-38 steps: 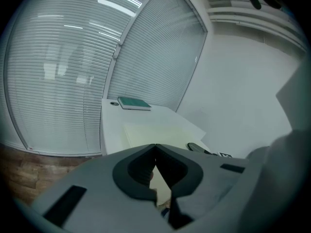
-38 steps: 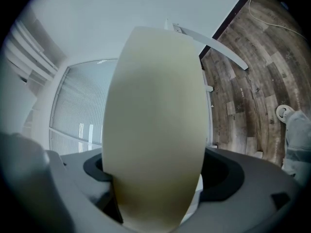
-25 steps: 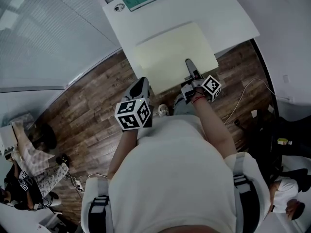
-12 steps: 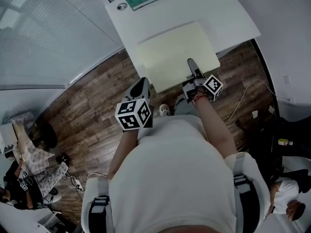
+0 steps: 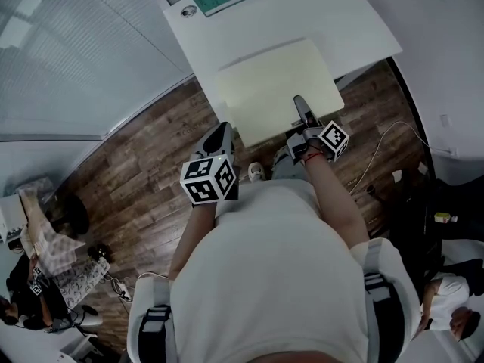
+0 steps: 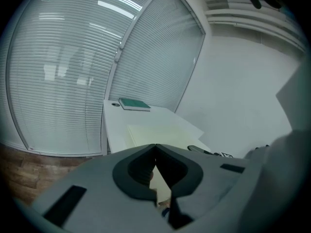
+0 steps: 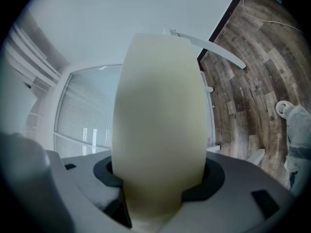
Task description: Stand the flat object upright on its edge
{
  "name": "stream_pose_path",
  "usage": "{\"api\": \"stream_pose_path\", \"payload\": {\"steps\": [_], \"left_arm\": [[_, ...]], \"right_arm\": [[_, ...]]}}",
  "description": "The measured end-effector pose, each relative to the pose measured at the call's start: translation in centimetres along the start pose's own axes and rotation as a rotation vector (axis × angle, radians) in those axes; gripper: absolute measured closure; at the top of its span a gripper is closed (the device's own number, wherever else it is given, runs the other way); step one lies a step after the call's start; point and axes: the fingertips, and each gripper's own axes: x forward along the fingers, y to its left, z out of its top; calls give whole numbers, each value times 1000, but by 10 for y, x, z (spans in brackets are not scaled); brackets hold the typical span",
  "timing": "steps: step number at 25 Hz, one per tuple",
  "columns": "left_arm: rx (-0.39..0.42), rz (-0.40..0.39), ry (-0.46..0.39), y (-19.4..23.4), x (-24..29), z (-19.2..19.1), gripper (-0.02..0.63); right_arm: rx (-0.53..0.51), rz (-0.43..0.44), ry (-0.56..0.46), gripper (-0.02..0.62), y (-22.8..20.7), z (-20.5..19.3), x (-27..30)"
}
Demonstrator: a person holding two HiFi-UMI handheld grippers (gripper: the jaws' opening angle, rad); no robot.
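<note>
The pale yellow flat rectangular board (image 5: pixel 268 89) overhangs the white table's (image 5: pixel 340 21) near edge, so the jaws of our right gripper (image 5: pixel 299 104), just closing, pinch that free edge to tip it upright, while our left gripper (image 5: pixel 224 128) hangs back, jaws together, empty.

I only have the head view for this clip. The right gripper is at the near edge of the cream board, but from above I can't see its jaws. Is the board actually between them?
Observer: Yes. In the right gripper view the cream board sits inside the right gripper and fills the gap between its jaws from side to side. Those jaws have just been closing on it.
Operator: And the left one, is it open and ready to help?
Observer: No. The left gripper view shows the left gripper with its jaw tips together and nothing gripped.
</note>
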Motion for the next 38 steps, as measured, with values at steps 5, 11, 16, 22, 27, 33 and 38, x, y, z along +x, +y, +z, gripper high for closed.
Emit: {"api": "stream_pose_path", "payload": {"steps": [5, 11, 16, 22, 27, 33, 38], "left_arm": [[3, -11, 0, -2, 0, -2, 586], [5, -21, -12, -5, -6, -2, 586], [4, -28, -21, -2, -8, 0, 586], [-2, -30, -31, 2, -9, 3, 586], [-8, -30, -38, 6, -9, 5, 586], [-13, -29, -49, 8, -11, 8, 586], [-19, -26, -54, 9, -8, 10, 586]], "right_arm": [[-14, -3, -9, 295, 1, -1, -7], [-49, -9, -15, 318, 11, -3, -17], [-77, -28, -37, 328, 18, -3, -21], [-132, -36, -52, 333, 36, 0, -24], [-160, -21, -70, 333, 52, 6, -23], [-270, -3, -73, 334, 81, 15, -20], [-406, 19, -94, 334, 113, 29, -9]]}}
